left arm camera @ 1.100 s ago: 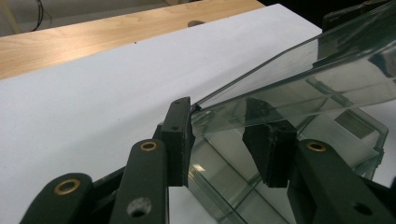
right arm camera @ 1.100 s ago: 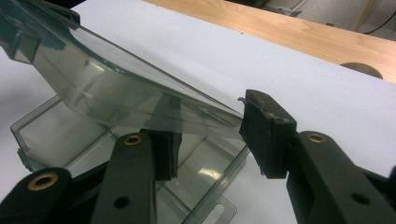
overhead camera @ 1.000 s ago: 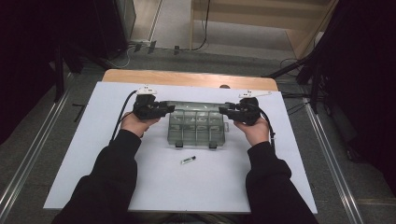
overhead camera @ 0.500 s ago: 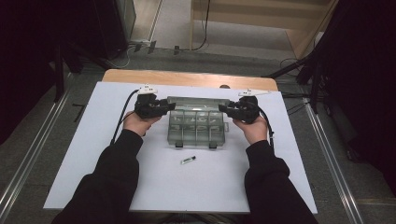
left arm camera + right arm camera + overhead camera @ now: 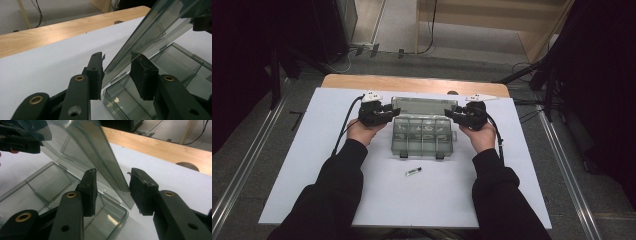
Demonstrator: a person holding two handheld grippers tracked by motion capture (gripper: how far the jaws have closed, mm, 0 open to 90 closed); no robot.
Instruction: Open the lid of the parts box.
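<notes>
On white mat, clear box [image 5: 422, 136] lying crosswise, lid [image 5: 424, 105] tilted up, both tools' jaws apart around lid ends.

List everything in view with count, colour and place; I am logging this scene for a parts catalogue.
Compartment box: one, clear grey plastic, middle of the sheet, divided into compartments, two latches on its near edge.
Lid: one, clear grey, hinged at the box's far edge, raised and tilted, its ends between the jaws of both grippers.
Small tube: one, dark with a pale end, on the sheet just in front of the box.
Sheet: one, white, covering most of the table.
Table: one, wooden, its far edge bare.
Left gripper: one, black, at the lid's left end.
Right gripper: one, black, at the lid's right end.
Sleeves: two, black, entering from the bottom.
</notes>
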